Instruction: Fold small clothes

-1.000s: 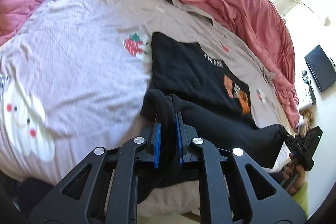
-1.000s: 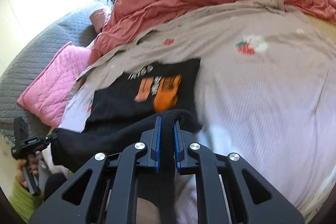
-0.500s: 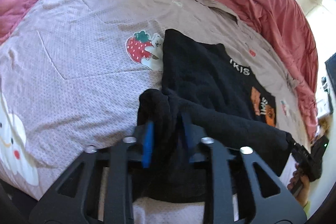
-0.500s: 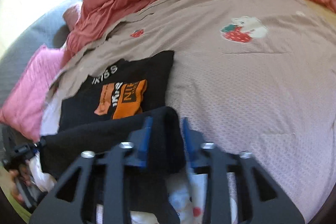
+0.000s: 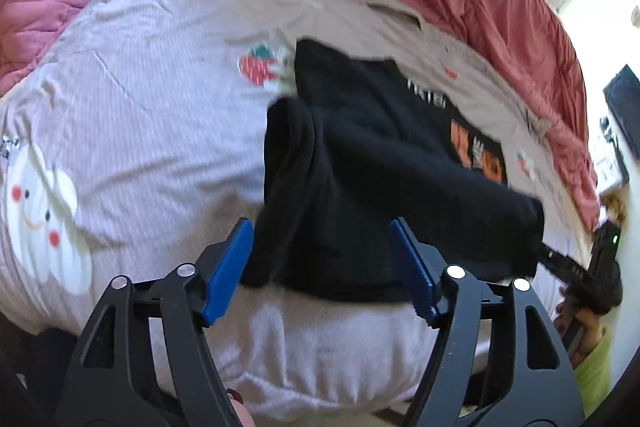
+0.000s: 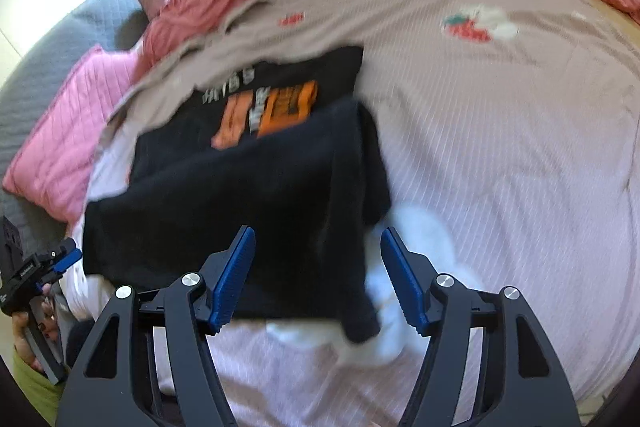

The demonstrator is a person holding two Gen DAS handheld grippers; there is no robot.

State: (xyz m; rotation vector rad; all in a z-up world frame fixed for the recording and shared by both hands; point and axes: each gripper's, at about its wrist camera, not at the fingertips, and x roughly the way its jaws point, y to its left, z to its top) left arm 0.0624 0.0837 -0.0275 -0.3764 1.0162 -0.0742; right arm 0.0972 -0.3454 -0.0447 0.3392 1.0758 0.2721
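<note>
I see the black shirt [image 5: 400, 195] folded on the bedsheet [image 5: 152, 115], its near fold between both sets of blue pads, untouched. Left gripper [image 5: 324, 263] and right gripper [image 6: 316, 275] have just been opening and stand wide. Orange print faces up; bare sheet flanks the shirt.

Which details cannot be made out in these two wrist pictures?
- Left wrist view: white lettering on the black T-shirt is motion-blurred, unreadable.
- Right wrist view: its orange print is partly covered by the folded-over hem and blurred.
- Right wrist view: the white figure on the bedsheet is partly hidden under the shirt.
</note>
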